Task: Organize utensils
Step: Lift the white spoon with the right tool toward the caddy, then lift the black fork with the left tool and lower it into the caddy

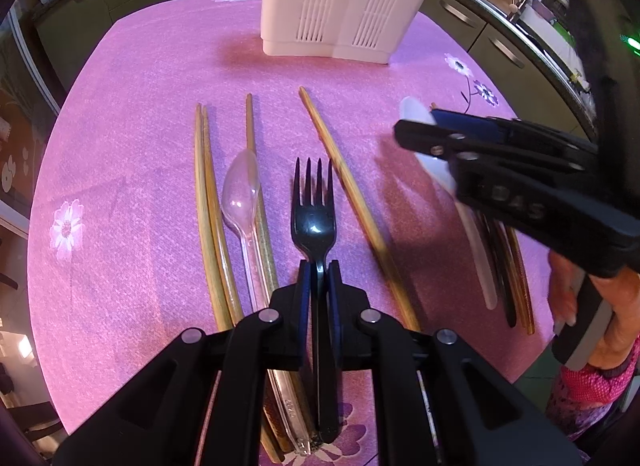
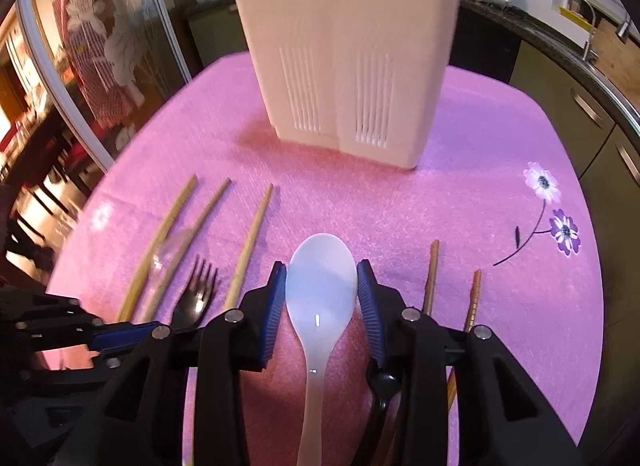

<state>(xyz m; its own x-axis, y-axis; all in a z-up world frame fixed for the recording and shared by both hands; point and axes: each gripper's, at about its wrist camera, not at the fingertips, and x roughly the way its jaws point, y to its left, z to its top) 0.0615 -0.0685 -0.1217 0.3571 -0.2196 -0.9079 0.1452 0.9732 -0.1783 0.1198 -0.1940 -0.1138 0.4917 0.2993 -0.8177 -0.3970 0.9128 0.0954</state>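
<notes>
Black fork clenched in left gripper; right gripper straddles white spoon, no firm grip visible. Risk: spoon slips on lift.

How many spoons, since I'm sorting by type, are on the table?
2. A clear spoon lies among the chopsticks left of the black fork; a white spoon lies between the fingers of the right gripper. A black utensil beside it may be another.
</notes>
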